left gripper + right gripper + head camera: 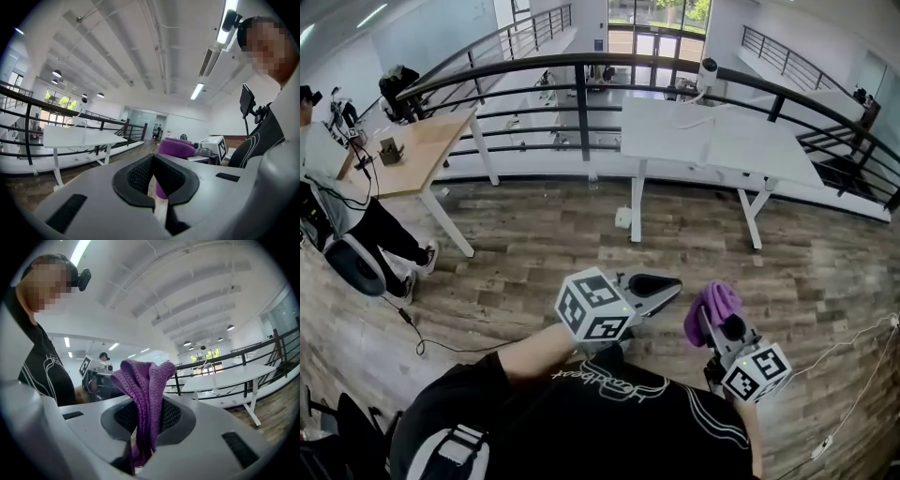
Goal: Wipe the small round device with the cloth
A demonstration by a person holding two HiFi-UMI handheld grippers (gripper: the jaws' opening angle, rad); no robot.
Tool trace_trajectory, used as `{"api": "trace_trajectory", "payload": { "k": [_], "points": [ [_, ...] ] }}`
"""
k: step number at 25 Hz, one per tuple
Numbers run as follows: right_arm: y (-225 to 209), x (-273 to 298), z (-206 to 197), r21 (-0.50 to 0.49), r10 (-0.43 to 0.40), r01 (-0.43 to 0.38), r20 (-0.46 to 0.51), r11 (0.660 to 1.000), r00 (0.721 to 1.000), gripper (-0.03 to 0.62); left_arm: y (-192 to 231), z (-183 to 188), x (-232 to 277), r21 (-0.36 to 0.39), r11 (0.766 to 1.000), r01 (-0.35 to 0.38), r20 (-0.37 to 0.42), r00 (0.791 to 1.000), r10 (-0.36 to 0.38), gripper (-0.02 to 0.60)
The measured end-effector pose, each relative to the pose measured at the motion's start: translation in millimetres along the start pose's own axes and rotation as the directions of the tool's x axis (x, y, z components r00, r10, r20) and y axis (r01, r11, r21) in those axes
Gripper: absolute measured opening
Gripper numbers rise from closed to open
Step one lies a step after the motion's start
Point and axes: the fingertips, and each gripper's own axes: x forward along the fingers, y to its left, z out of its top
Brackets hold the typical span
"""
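Observation:
A purple cloth (712,306) hangs bunched from my right gripper (719,325), which is shut on it and held close to the person's chest. In the right gripper view the cloth (147,380) stands up folded between the pads of that gripper (143,427). My left gripper (673,282) is shut with nothing in it, just left of the cloth and pointing right. Its closed jaws (157,187) face the cloth (176,147). A small white round-headed device (706,73) stands on the far white table (712,141), well away from both grippers.
A black railing (581,94) runs behind the white table. A wooden table (422,150) stands at the left, with a seated person (328,187) beside it. Cables (853,394) lie on the wood floor at the right and lower left.

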Motion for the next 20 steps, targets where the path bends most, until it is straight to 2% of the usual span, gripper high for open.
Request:
{"api": "trace_trajectory", "payload": {
  "k": [6,12,15,20],
  "points": [
    [-80,107,21,0.052,-0.017,0.019,-0.029,0.998,0.999,0.061,135,34,29,-0.049,0.999,-0.003,-0.012,1.0,0.002,0.008],
    [-154,207,53,0.041,-0.037,0.039,-0.035,0.998,0.999,0.061,256,75,53,-0.049,0.999,0.006,-0.009,1.0,-0.007,0.008],
    [-180,244,62,0.03,-0.038,0.039,-0.041,0.999,0.998,0.061,298,86,62,-0.025,0.999,0.027,-0.006,1.0,-0.027,0.008],
    [-215,276,71,0.009,-0.062,0.062,-0.029,0.998,0.998,0.061,336,95,78,0.025,0.997,0.069,-0.009,0.998,-0.069,0.008]
  ]
}}
